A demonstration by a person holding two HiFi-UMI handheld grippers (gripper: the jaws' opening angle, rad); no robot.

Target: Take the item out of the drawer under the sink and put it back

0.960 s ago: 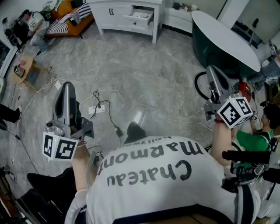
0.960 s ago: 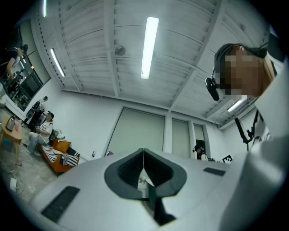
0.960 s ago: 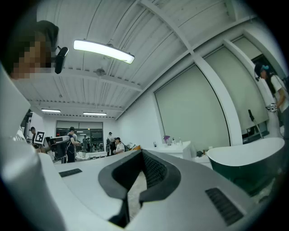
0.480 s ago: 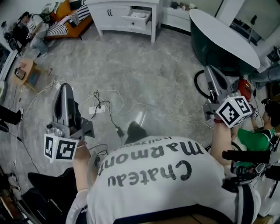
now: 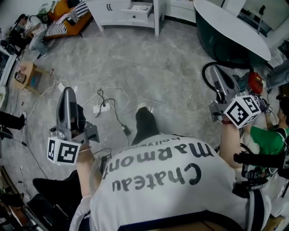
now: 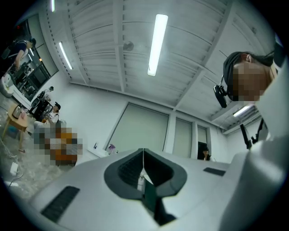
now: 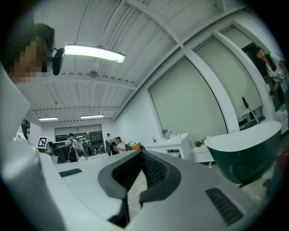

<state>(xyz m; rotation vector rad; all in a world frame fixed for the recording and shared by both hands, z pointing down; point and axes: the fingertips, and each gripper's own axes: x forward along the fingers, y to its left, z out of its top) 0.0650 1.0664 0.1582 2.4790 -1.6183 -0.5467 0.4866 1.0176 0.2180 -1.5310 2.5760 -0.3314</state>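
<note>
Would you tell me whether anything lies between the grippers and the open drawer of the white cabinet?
Mostly bare floor separates them from the open drawer. Only loose cables and a power strip lie on it, ahead of the left gripper; the green bathtub stands right of the path, ahead of the right gripper.

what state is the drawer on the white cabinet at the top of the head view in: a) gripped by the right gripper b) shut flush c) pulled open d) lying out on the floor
c: the drawer juts out from the front of the white cabinet with its inside showing, still seated in the cabinet.
</note>
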